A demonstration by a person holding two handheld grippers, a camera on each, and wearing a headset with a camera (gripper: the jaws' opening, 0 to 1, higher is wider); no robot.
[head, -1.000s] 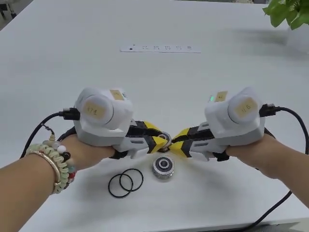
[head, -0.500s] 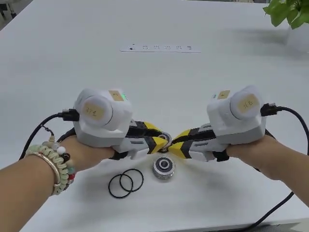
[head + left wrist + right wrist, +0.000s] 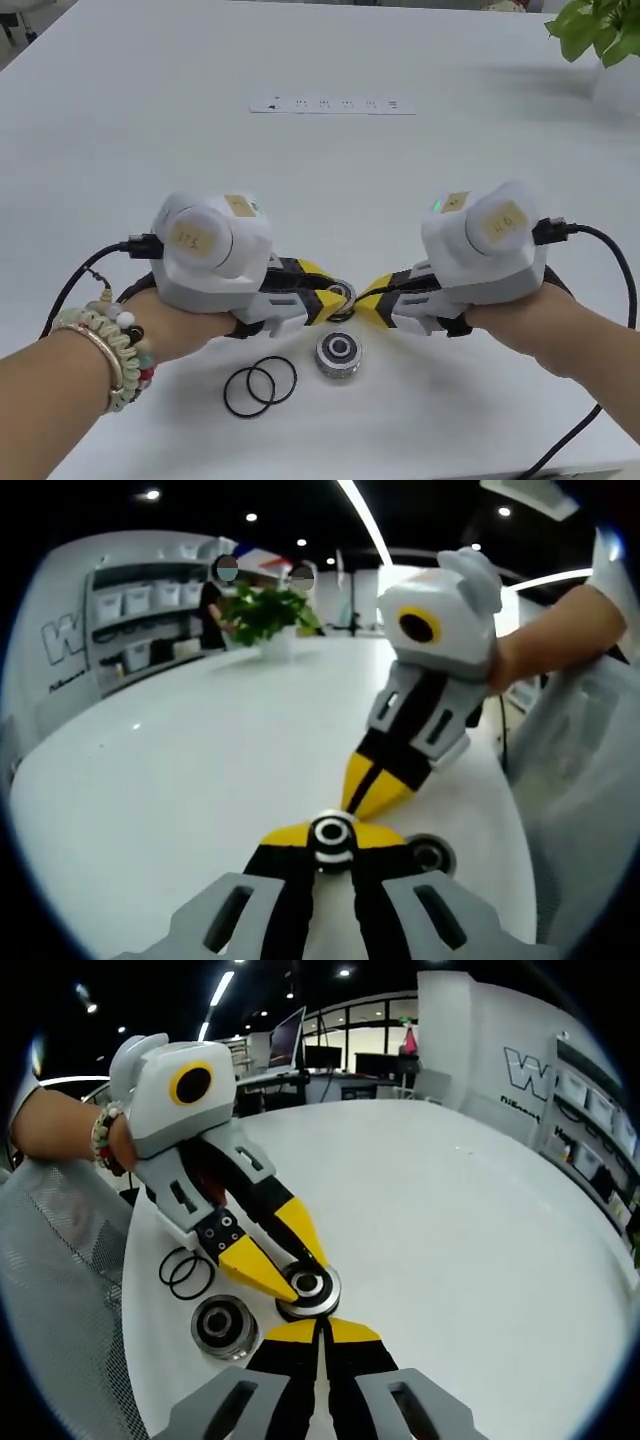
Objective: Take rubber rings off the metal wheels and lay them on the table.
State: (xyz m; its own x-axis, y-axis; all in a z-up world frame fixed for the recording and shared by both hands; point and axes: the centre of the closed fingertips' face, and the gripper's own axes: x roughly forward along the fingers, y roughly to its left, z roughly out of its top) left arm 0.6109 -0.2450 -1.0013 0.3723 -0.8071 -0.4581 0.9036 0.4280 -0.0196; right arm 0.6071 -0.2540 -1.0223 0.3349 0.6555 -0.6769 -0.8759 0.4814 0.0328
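Note:
My left gripper is shut on a small metal wheel, holding it just above the table. My right gripper faces it tip to tip, jaws shut, with the tips against the wheel's rim. Whether they pinch a rubber ring I cannot tell. A second metal wheel lies flat on the table below the tips. Two black rubber rings lie overlapping to its left.
A white power strip lies far across the white table. A green plant stands at the far right corner. Black cables trail from both grippers. The table's near edge runs close under the rings.
Both grippers stay tip to tip at the held wheel. The right gripper has rolled slightly; the rest of the shift comes from the head camera.

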